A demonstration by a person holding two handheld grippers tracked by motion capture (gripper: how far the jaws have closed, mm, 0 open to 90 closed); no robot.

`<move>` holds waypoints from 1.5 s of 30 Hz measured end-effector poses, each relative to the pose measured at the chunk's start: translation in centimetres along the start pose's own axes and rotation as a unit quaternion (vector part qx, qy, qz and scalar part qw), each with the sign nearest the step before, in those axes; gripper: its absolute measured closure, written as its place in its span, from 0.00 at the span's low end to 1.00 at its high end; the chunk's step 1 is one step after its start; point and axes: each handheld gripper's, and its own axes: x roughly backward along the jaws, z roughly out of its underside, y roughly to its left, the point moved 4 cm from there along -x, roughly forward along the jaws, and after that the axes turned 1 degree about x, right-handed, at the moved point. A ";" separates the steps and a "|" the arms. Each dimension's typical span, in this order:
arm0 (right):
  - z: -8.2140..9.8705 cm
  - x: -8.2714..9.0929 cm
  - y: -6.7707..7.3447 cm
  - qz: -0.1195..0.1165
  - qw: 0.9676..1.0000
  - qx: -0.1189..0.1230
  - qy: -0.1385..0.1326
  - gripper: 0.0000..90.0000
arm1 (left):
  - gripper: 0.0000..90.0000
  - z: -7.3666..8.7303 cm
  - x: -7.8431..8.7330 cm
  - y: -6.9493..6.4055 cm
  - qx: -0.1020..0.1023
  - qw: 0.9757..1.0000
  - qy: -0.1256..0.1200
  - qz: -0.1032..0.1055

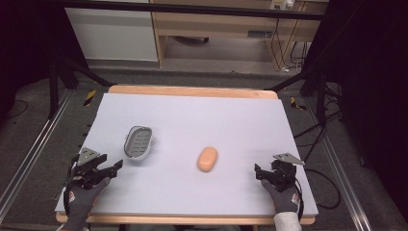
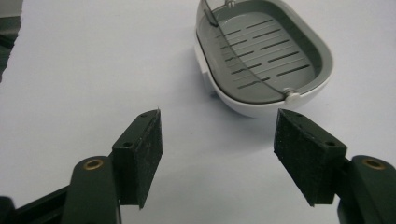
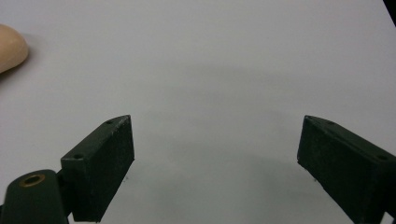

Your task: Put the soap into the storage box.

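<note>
presently on the pale lilac-grey surface (image 1: pixel 192 115): one peach-coloured oval bar of soap (image 1: pixel 207 159), lying flat near the middle, its long axis running roughly away from the person with a slight lean to the right; one grey-and-white oval plastic soap dish with a slotted tray (image 1: pixel 138 142), to the left of the soap and clear of it, long axis likewise running away from the person. left hand-held gripper (image 1: pixel 117 166): near the front left corner of the surface, jaws spread apart and empty, aimed toward the dish; in the left gripper view the dish (image 2: pixel 264 56) sits just ahead and a little to the right of the line between the pads, near but not touching. right hand-held gripper (image 1: pixel 257 171): near the front right, jaws spread wide and empty, pointing leftward; in the right gripper view the soap (image 3: pixel 11 46) shows at the far left edge, well off the jaws' line, with bare surface ahead. governing relation: the soap lies to the left of and slightly beyond the right hand-held gripper, between the two hands, the right seemingly the nearer to it; the dish is nearer the left. judged next need: the right hand-held gripper would have to swing left and close across the soap's short width.
</note>
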 end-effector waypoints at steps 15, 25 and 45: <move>0.0 0.3 0.1 0.003 1.000 0.003 -0.003 0.12 | 0.35 -1.0 0.8 -2.0 0.008 1.000 -0.019 0.020; 0.0 0.4 0.2 0.005 1.000 0.004 -0.004 0.11 | 0.35 -1.8 1.0 -3.4 0.003 0.999 -0.028 0.034; -0.1 0.3 0.3 0.012 1.000 0.001 -0.004 0.09 | 0.34 -5.1 0.5 -6.6 -0.016 0.997 -0.047 0.057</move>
